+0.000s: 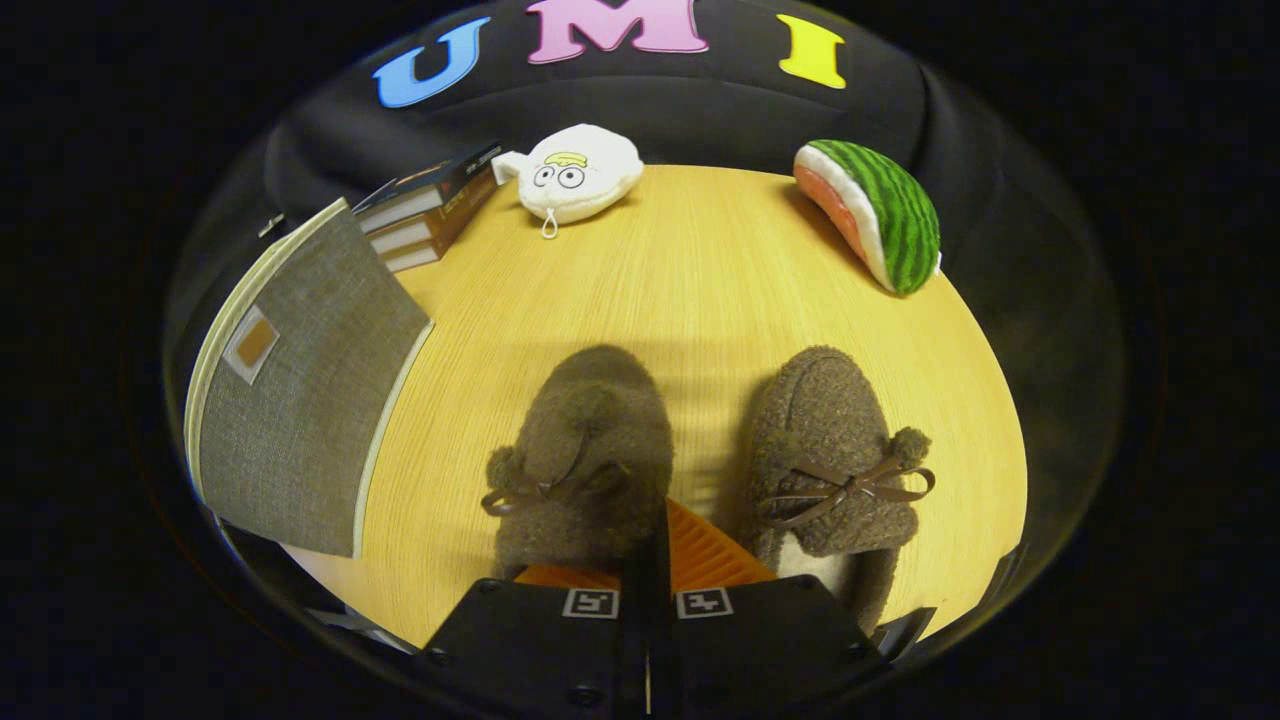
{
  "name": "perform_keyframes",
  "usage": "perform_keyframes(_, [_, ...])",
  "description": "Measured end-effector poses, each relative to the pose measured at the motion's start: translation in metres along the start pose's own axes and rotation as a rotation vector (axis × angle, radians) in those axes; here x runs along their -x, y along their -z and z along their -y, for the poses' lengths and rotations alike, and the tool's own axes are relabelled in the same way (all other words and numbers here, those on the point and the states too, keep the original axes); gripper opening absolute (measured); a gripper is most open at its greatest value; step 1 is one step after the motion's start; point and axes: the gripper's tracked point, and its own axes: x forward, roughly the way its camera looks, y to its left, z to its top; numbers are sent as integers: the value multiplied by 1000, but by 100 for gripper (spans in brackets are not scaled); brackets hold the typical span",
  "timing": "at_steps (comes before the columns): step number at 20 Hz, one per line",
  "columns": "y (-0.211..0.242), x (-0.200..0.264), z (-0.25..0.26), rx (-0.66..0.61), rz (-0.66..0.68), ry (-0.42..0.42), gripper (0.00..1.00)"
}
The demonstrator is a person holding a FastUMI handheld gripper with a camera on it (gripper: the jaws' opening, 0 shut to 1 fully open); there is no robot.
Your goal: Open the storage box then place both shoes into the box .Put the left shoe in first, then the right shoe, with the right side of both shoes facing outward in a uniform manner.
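Currently gripper [648, 560] fingers are pressed together, nothing held; storage box [300, 400], lid closed, is offset to their left, shoes [585, 460] just ahead.

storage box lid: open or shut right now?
Shut. The grey fabric storage box beside the shoes shows its lid lying flat on top, with no gap and no inside visible. The gripper has its fingers closed together, holding nothing.

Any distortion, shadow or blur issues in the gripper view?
Gripper view: strong fisheye bending curves the table edge and the grey storage box; a soft shadow lies beyond the two slippers; the gripper, fingers closed together, looks slightly soft up close; no glare.
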Motion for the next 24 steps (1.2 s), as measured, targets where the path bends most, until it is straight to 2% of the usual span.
perform_keyframes(5, [-9,22,2,-78,6,15,5])
perform_keyframes(12, [-73,88,-35,-134,105,-33,5])
perform_keyframes(19, [-154,153,-136,-131,189,-163,5])
perform_keyframes(24, [-165,163,-223,-103,137,-242,5])
